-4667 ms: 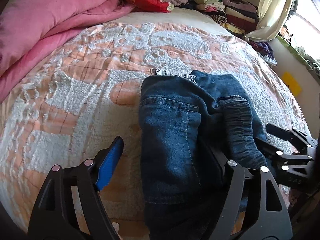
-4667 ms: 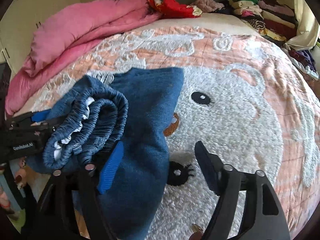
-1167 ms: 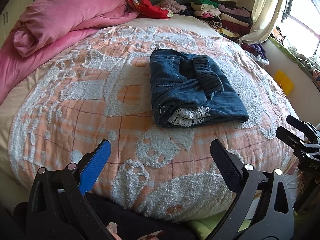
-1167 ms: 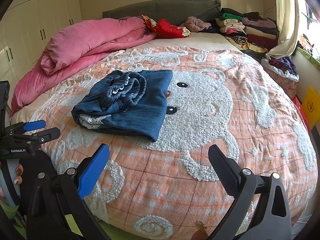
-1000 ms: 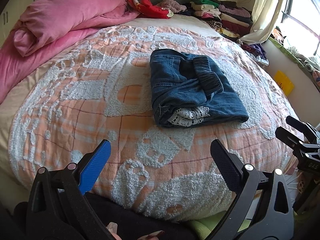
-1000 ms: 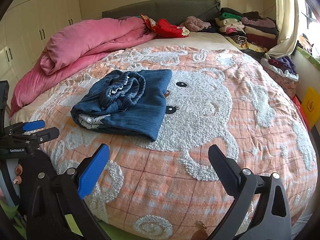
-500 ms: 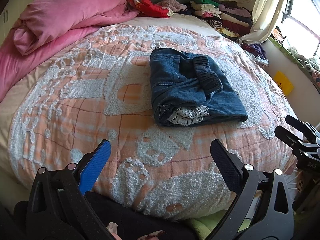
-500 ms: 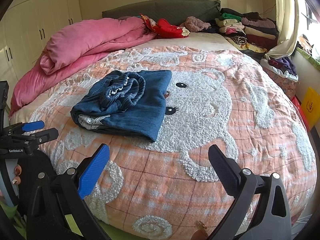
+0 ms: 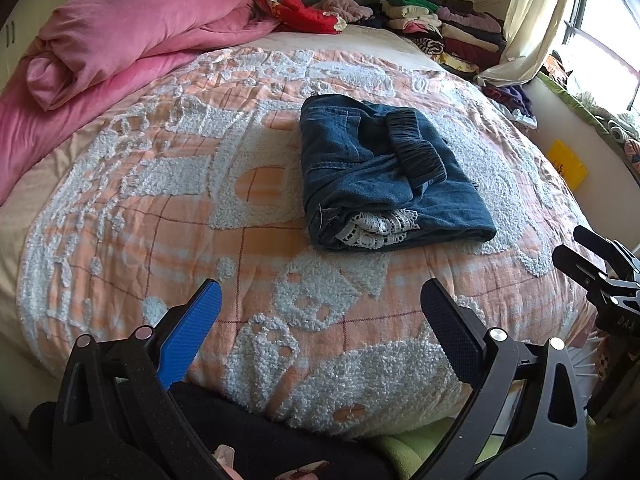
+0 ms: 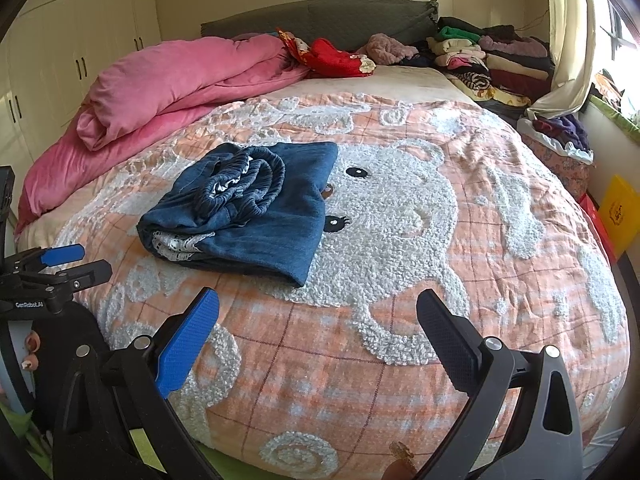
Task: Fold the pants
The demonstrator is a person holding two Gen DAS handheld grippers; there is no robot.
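lettering "genrobot.ai" marks left gripper (image 10: 74,264) near folded pants (image 10: 248,212).

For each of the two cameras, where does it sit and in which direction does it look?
Left wrist: sits on the left gripper at the bed's foot, looks up the bed at the folded jeans; own open fingers show, right gripper at the right edge.
Right wrist: sits on the right gripper, further right, same direction; own open fingers show, left gripper at the left edge.
Both share the jeans, the pink duvet and the clothes pile.
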